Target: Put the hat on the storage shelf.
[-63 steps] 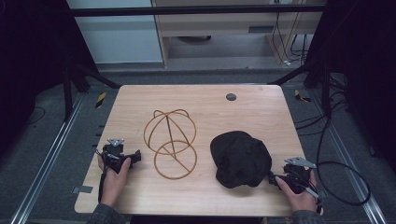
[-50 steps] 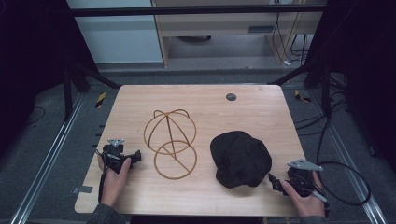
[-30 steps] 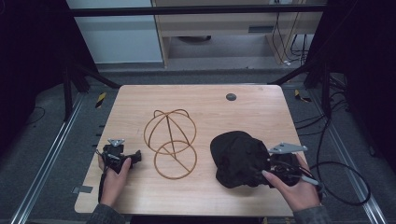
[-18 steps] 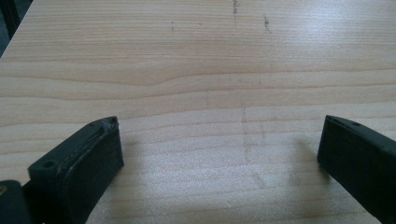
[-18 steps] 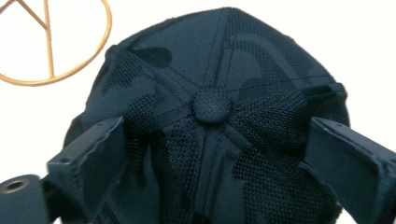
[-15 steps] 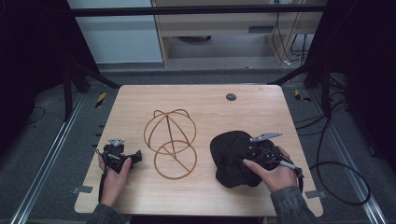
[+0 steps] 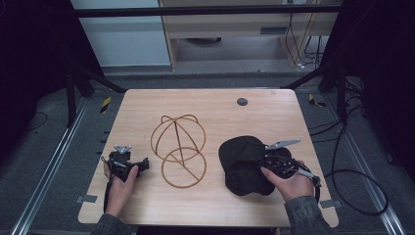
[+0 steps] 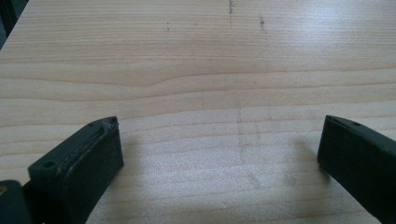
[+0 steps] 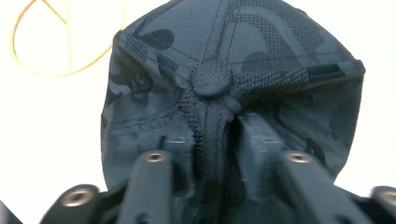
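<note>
dark camouflage-print fabric cap (image 9: pixel 233 74) with crown button, crumpled on wooden tabletop (image 7: pixel 274 112); right gripper (image 9: pixel 212 140) fingers just closed, pinching crown fabric. left gripper (image 8: pixel 219 149) fingers apart.

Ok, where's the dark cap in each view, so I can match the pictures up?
High view: cap at lower right of the table, the right gripper at its right edge.
Right gripper view: cap in the middle, a fold of its cloth pinched between the fingers.
Left gripper view: bare table wood, no cap.
Shared landmark: the wire stand, left of the cap; a piece at top left.
</note>
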### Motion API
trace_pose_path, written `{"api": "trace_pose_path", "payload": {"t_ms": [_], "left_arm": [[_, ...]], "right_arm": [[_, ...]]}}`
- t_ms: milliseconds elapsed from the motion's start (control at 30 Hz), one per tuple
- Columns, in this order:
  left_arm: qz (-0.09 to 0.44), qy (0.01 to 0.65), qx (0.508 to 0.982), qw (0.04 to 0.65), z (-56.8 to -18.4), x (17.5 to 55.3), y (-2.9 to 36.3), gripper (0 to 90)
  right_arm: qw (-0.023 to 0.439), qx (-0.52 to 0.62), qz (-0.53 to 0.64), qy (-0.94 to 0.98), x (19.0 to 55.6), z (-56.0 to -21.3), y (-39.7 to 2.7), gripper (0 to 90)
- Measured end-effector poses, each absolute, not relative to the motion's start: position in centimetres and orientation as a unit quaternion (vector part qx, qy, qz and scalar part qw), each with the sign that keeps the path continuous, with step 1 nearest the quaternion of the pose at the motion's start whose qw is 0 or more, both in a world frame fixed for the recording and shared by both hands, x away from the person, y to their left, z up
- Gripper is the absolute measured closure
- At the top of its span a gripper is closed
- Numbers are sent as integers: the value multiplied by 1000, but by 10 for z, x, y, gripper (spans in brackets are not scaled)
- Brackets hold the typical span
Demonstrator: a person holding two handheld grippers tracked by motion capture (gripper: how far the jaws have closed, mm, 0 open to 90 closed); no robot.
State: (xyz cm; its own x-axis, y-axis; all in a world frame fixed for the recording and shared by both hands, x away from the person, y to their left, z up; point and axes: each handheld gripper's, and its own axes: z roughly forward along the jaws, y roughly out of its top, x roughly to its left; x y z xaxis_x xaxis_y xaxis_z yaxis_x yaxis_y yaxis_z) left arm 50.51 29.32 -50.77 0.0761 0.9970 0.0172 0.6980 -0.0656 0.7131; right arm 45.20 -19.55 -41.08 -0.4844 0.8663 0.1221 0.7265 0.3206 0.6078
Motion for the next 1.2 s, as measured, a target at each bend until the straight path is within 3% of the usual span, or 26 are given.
{"api": "trace_pose_path", "payload": {"t_ms": [67, 300, 533, 767, 1200], "left_arm": [[268, 624, 679, 278, -508, 505, 293, 0], [268, 623, 680, 278, -508, 505, 293, 0], [268, 623, 680, 278, -508, 505, 293, 0], [268, 622, 681, 278, -508, 505, 293, 0], [269, 623, 680, 279, -508, 505, 293, 0]], "right_arm": [[109, 493, 314, 804, 454, -410, -198, 803], [102, 486, 322, 806, 465, -396, -200, 855], [88, 483, 345, 800, 476, -369, -207, 860], [112, 483, 379, 781, 484, -319, -216, 860], [138, 479, 437, 749, 495, -262, -210, 860]]}}
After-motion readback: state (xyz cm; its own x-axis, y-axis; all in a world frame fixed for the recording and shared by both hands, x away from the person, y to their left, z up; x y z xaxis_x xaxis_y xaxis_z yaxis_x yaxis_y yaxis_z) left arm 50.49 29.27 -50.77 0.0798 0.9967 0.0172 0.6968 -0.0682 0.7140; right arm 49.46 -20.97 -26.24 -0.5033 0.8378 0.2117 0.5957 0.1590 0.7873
